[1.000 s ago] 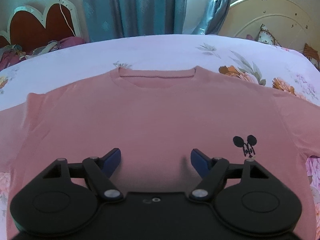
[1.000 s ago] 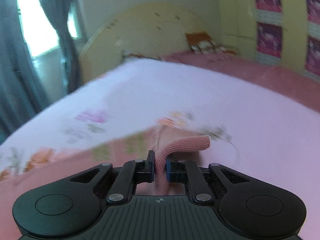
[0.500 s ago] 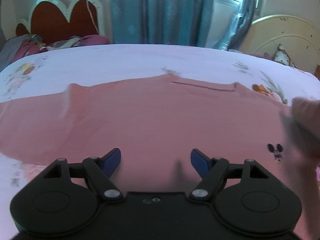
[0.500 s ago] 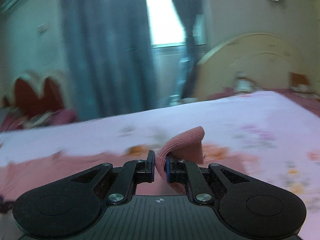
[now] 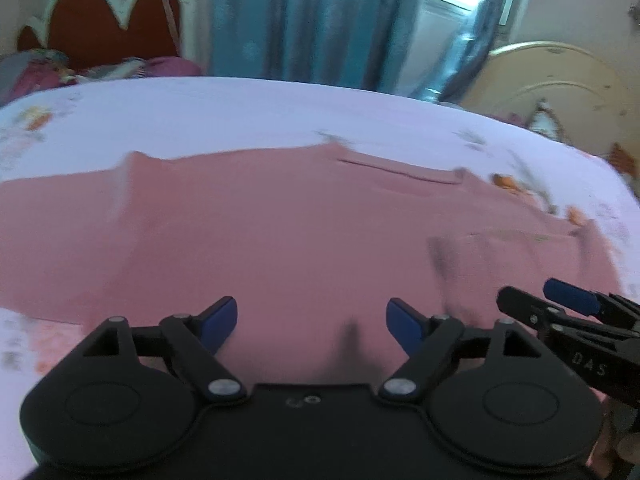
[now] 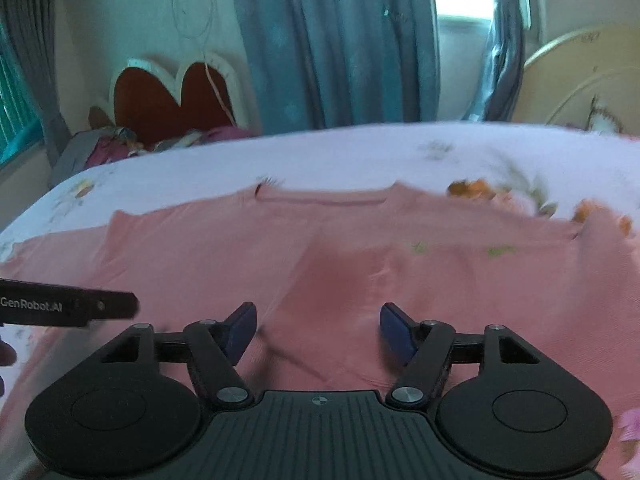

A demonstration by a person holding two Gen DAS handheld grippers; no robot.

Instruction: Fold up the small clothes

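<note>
The left gripper (image 5: 311, 321) hangs with its blue pads spread wide and nothing between them; the pink shirt (image 5: 280, 240) lies flat on the floral bedsheet (image 5: 280, 116) directly beneath and ahead of it; the right gripper (image 6: 318, 328) is likewise spread apart and empty, just beside the left one, over the shirt's folded-in sleeve (image 6: 420, 276).

pink shirt (image 6: 360, 264) | spread on bed | right sleeve folded inward
</note>
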